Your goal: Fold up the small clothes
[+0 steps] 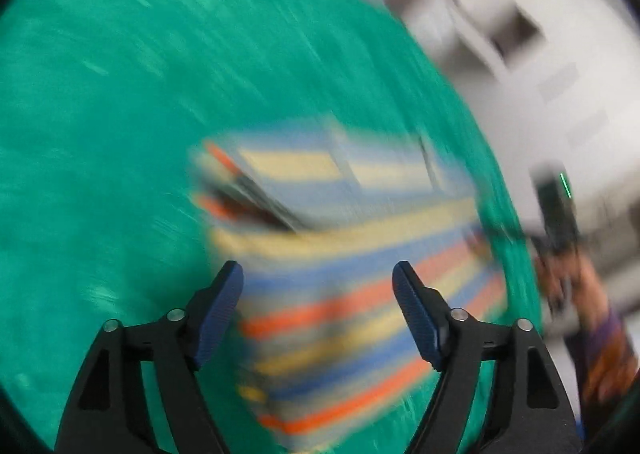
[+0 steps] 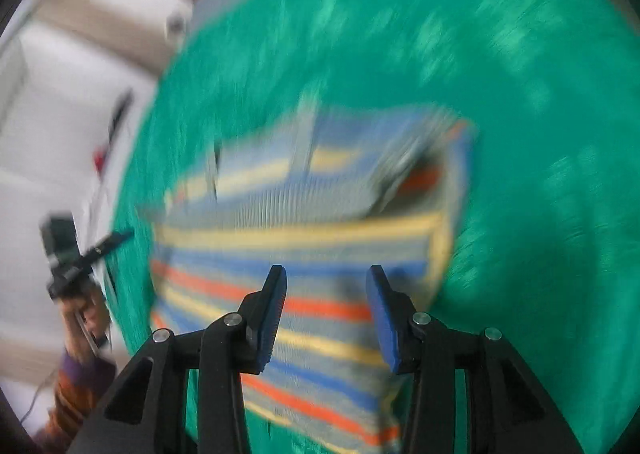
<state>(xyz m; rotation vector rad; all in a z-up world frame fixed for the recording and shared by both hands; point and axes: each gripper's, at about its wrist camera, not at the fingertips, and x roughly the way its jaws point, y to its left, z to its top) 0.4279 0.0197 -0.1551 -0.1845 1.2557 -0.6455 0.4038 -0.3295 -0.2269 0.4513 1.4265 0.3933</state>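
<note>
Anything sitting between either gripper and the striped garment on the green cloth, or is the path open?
Nothing visible blocks either one. The left gripper and right gripper both hang open directly over the striped garment, which lies on the green cloth. Both views are motion-blurred, so small obstacles could be missed.

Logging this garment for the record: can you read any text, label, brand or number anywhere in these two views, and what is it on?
None can be read.
Striped garment on the green cloth: no label or print shows, and both views are motion-blurred.
Left gripper and right gripper: no markings visible.
Background clutter: too blurred to read.
</note>
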